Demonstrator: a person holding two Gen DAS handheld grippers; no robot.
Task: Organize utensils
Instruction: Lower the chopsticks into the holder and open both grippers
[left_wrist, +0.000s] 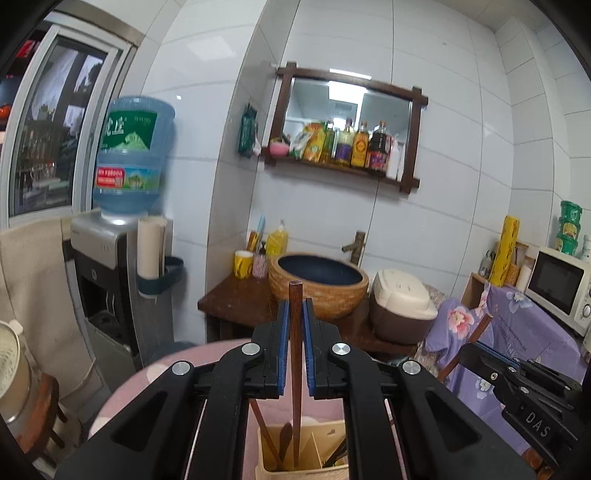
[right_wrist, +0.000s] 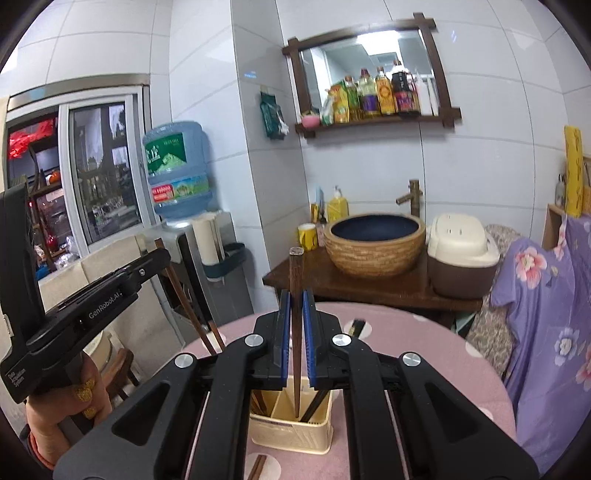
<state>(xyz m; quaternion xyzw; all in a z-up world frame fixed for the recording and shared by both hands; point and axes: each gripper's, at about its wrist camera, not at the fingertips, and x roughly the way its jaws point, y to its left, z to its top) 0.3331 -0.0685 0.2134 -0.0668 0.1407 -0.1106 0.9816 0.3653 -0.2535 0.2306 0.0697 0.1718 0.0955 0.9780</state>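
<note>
My left gripper (left_wrist: 294, 314) is shut on a brown wooden chopstick (left_wrist: 295, 369), held upright with its thin tip down inside a cream utensil holder (left_wrist: 273, 458) that has dividers. A wooden spoon (left_wrist: 285, 439) and dark utensils stand in the holder. My right gripper (right_wrist: 294, 306) is shut on another brown chopstick (right_wrist: 295, 350), its tip just above the middle of the same holder (right_wrist: 291, 432). The left gripper body (right_wrist: 85, 314) shows at the left of the right wrist view; the right gripper body (left_wrist: 517, 391) shows at the right of the left wrist view.
The holder stands on a round pink table (right_wrist: 424, 354). A loose chopstick pair (right_wrist: 256, 467) lies on the table in front of the holder. Behind are a basin (right_wrist: 375, 242), a rice cooker (right_wrist: 461, 254), a water dispenser (left_wrist: 122, 258) and a purple floral cloth (right_wrist: 546, 314).
</note>
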